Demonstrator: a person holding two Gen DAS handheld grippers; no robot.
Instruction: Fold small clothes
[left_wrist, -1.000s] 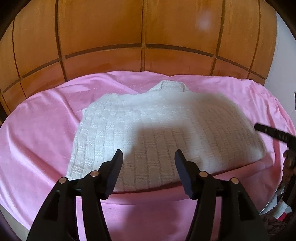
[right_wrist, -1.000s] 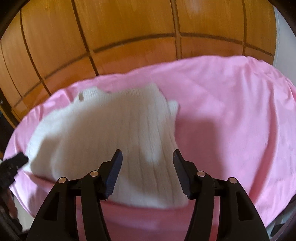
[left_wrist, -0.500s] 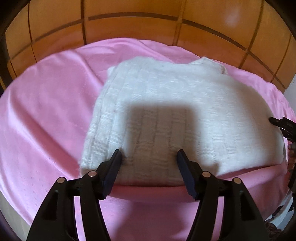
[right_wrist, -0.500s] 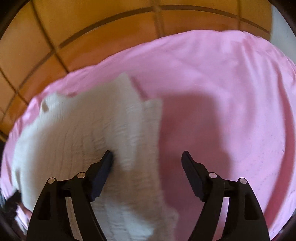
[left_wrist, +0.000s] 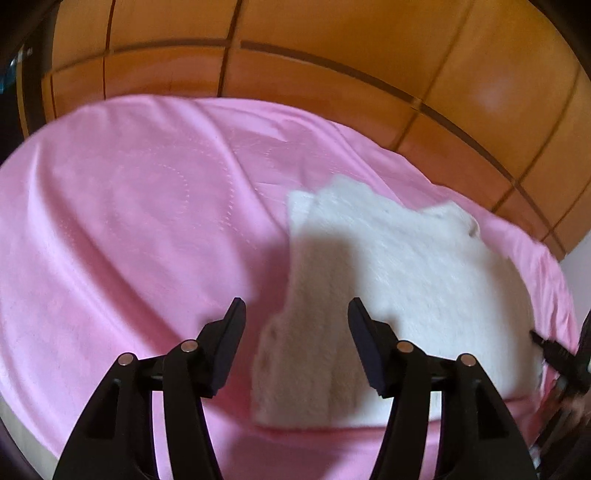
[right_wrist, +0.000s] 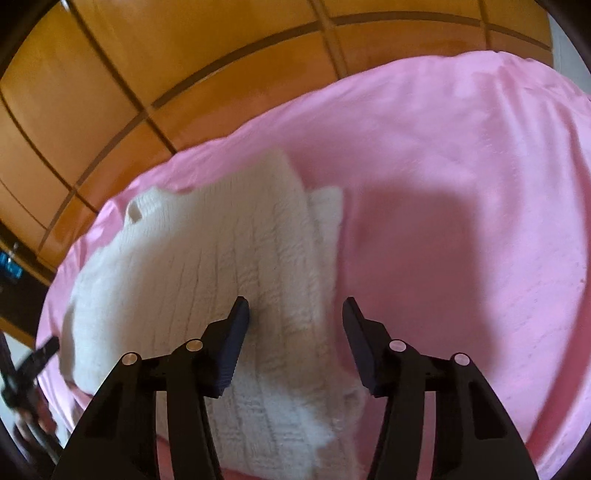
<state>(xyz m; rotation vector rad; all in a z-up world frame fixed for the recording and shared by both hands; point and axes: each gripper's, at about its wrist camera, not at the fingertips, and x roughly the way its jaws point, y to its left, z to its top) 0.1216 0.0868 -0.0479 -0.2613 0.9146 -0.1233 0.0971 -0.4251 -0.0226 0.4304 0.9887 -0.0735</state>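
A white knitted sweater (left_wrist: 406, 280) lies folded on a pink cloth (left_wrist: 129, 229). My left gripper (left_wrist: 295, 314) is open and empty, above the sweater's left edge. My right gripper (right_wrist: 293, 314) is open and empty, above the sweater's (right_wrist: 207, 266) right edge, where a folded sleeve layer (right_wrist: 325, 229) shows. The right gripper's tip shows at the right rim of the left wrist view (left_wrist: 554, 350); the left gripper's tip shows at the left rim of the right wrist view (right_wrist: 37, 358). Both views are blurred.
The pink cloth (right_wrist: 461, 184) covers a table with wide bare stretches left and right of the sweater. An orange tiled floor (left_wrist: 332, 55) lies beyond the table's far edge. A white wall (left_wrist: 580, 266) stands at the far right.
My left gripper has swung left, off the sweater's middle to its left edge. My right gripper has stayed over the right edge and its jaws have narrowed slightly. The sweater has not moved.
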